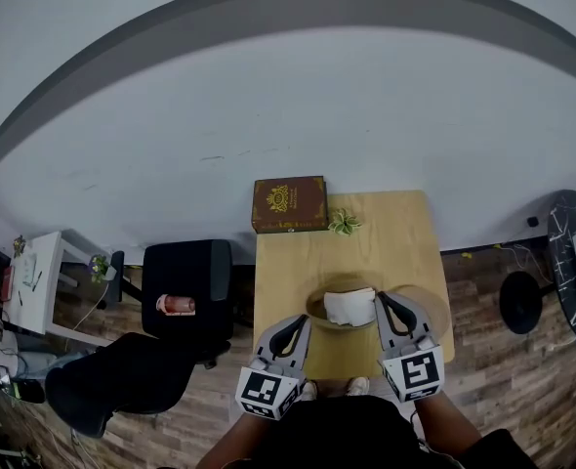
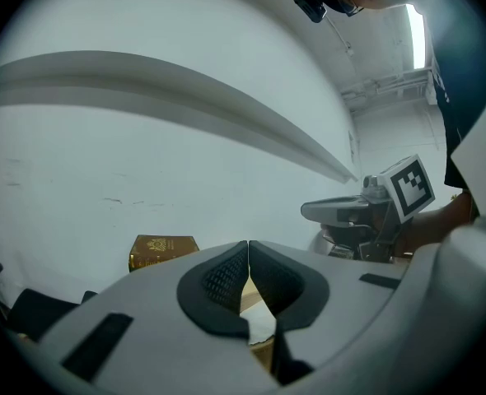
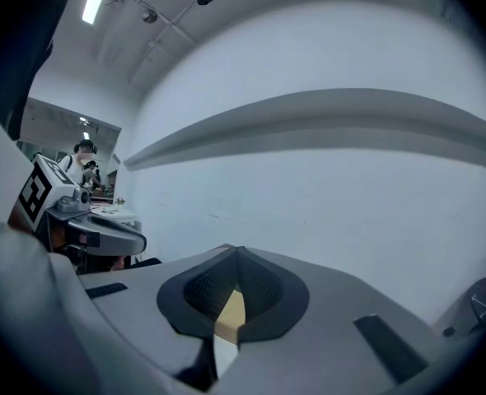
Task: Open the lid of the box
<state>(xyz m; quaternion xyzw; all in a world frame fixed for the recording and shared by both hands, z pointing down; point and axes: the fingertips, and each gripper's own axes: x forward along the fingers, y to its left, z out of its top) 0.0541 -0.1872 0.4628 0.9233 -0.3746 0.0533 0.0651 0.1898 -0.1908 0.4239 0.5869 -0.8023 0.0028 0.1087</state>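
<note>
- The wooden table (image 1: 405,252) is viewed steeply from above the person's head.
- The white wall (image 3: 350,204) is faced almost level, from just behind the jaws, by both gripper views.
- The brown box (image 1: 289,204) (image 2: 162,250) and right gripper (image 1: 383,302) are shared by head and left gripper views.

left gripper (image 1: 296,322) fingers (image 2: 218,278) pressed together, right gripper (image 1: 382,301) fingers together too, side by side, near level

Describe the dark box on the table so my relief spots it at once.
On the light wooden table, go to the far left corner by the white wall. The dark brown box lies there, flat and rectangular; its gold emblem sets it apart from the small green plant beside it and the round tan container.
</note>
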